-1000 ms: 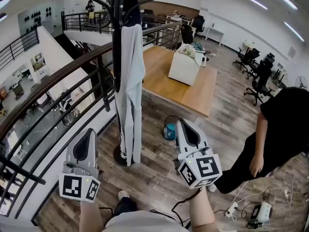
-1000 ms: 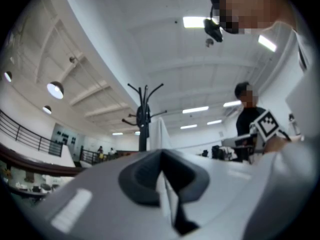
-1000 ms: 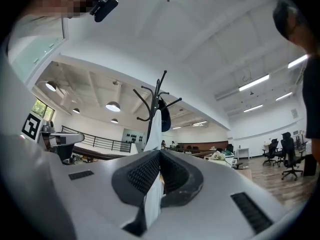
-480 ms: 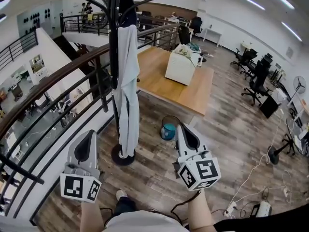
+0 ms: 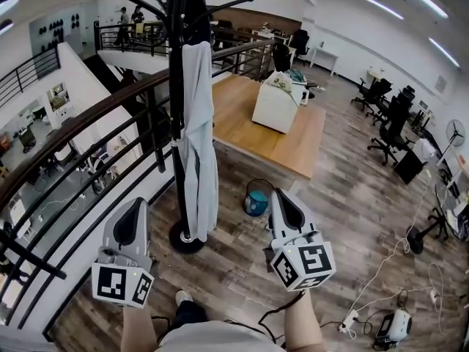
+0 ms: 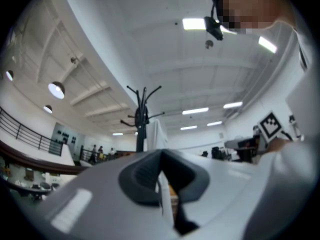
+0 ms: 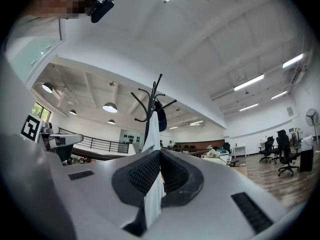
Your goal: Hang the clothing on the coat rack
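Hanging garment [image 5: 198, 138] on coat rack [image 5: 176, 86], railing [image 5: 80, 132] behind, bucket [image 5: 256, 199] nr rack

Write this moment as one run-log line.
garment: hanging on coat rack | left gripper: shut, empty | right gripper: shut, empty

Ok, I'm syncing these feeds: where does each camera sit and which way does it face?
Head view: on the person's head, facing down at the coat rack; left gripper, right gripper, forearms show.
Left gripper view: on the left gripper, facing slightly up along shut fingers; person's shirt shows.
Right gripper view: on the right gripper, likewise.
Shared: all see the rack's pale garment.
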